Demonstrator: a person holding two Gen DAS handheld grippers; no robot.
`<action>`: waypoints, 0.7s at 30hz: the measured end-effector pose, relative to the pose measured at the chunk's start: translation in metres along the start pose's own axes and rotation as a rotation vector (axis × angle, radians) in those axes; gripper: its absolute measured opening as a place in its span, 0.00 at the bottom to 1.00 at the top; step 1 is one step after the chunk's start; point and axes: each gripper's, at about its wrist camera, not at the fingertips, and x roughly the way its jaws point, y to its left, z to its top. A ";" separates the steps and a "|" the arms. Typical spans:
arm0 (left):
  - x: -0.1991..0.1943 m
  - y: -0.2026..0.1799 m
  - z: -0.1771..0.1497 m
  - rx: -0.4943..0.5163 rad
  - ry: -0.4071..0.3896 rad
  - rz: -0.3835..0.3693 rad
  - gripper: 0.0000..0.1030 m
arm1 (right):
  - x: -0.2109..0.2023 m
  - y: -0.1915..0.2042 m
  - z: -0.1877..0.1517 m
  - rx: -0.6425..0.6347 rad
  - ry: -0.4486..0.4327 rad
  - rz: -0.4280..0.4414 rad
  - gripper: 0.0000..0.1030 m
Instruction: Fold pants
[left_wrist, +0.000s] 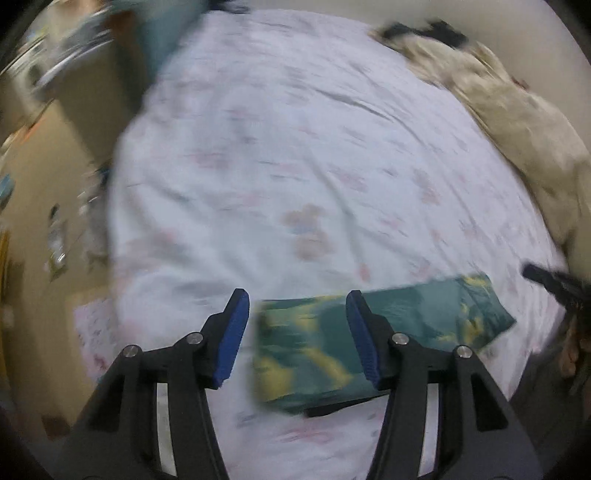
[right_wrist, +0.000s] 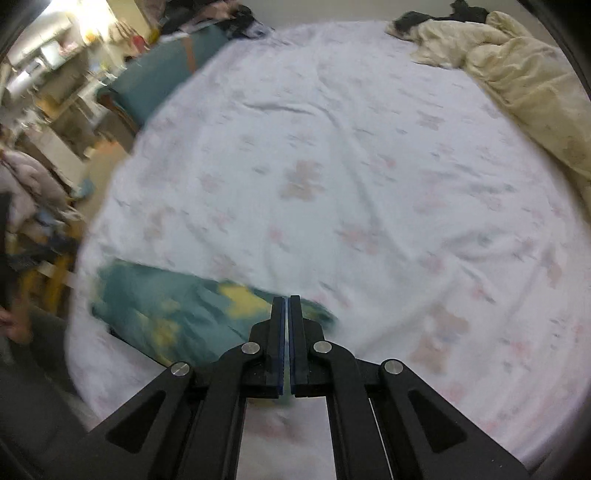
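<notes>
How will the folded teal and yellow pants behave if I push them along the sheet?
The pants are soft cloth in a flat stack, so probably floppy. Layers may slide apart. The wrinkled sheet may bunch up.

A folded pair of teal fabric pants (left_wrist: 317, 350) is seen marked with yellow patches; the exact print is blurred. The white bedsheet (left_wrist: 295, 147) is scattered with faint pink floral motifs. A crumpled cream duvet (right_wrist: 517, 81) is shown at two o'clock. Blue ribbed pads are borne by the black left gripper (left_wrist: 295, 332) and the black right gripper (right_wrist: 287, 306).
</notes>
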 end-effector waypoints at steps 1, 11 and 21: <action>0.008 -0.013 -0.003 0.037 -0.001 0.000 0.49 | 0.008 0.009 0.002 -0.021 0.015 0.017 0.01; 0.063 -0.072 -0.053 0.279 0.176 0.037 0.55 | 0.093 0.040 -0.062 -0.209 0.407 -0.038 0.00; 0.021 -0.038 -0.049 0.126 0.120 0.081 0.61 | 0.041 0.014 -0.038 -0.043 0.277 0.024 0.01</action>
